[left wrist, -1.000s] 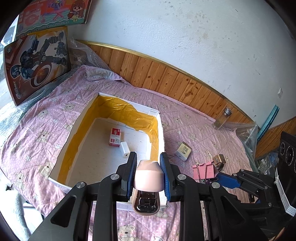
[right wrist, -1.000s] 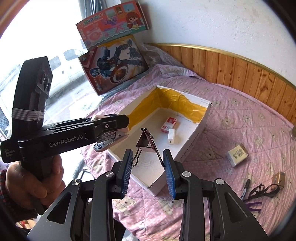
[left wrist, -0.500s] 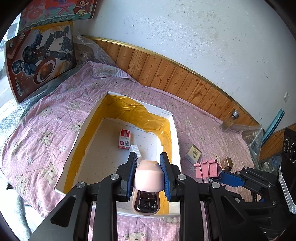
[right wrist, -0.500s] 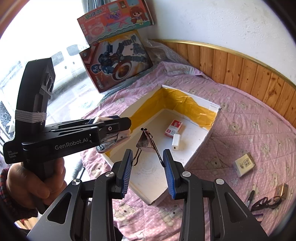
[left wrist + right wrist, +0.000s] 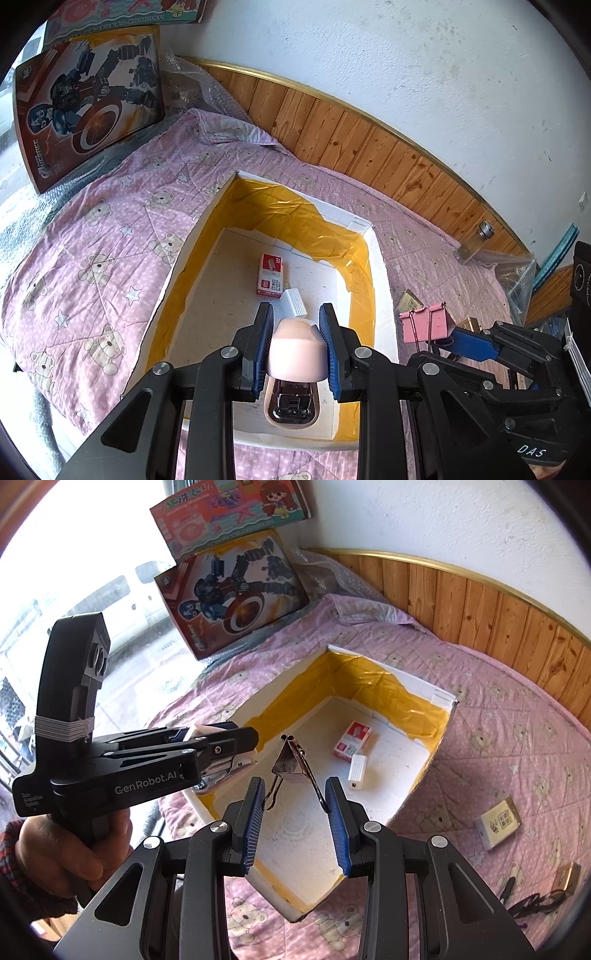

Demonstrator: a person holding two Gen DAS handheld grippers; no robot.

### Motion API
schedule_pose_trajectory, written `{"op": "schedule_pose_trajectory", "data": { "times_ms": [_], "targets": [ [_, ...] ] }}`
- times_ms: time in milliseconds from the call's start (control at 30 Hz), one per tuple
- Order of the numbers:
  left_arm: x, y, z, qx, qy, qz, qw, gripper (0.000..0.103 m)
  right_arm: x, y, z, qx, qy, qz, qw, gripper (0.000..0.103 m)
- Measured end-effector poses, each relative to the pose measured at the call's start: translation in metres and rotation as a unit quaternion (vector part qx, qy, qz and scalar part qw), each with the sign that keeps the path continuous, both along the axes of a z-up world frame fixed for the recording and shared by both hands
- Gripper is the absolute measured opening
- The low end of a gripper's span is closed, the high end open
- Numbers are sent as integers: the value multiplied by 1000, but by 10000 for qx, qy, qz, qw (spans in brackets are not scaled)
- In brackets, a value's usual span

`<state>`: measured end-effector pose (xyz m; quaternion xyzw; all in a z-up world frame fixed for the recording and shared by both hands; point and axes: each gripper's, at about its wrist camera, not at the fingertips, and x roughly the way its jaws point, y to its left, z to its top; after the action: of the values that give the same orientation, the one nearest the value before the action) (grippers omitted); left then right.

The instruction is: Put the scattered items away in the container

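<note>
Both tongs have moved forward over the box (image 5: 380, 280): left tongs (image 5: 297, 345) clamp the pink stapler (image 5: 297, 356) above its near edge; right tongs (image 5: 295, 808) pinch the binder clip (image 5: 290, 766) by its wire handles, open floor below.

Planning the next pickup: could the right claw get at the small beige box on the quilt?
Probably not yet: the right claw holds a binder clip, though the box lies unobstructed.
</note>
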<state>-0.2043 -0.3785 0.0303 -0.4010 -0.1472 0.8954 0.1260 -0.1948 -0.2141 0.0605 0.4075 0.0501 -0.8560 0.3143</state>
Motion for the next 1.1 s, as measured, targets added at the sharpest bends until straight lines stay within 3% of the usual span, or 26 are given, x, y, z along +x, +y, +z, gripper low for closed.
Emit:
{"op": "schedule_pose_trajectory", "data": {
  "times_ms": [633, 1100],
  "targets": [
    [-18, -8, -19, -28, -177, -58, 9998, 27, -64, -28, -6, -54, -327, 210, 9992, 35],
    [-33, -9, -31, -39, -285, -145, 9995, 27, -125, -70, -31, 154, -710, 413, 9965, 35]
  ]
}}
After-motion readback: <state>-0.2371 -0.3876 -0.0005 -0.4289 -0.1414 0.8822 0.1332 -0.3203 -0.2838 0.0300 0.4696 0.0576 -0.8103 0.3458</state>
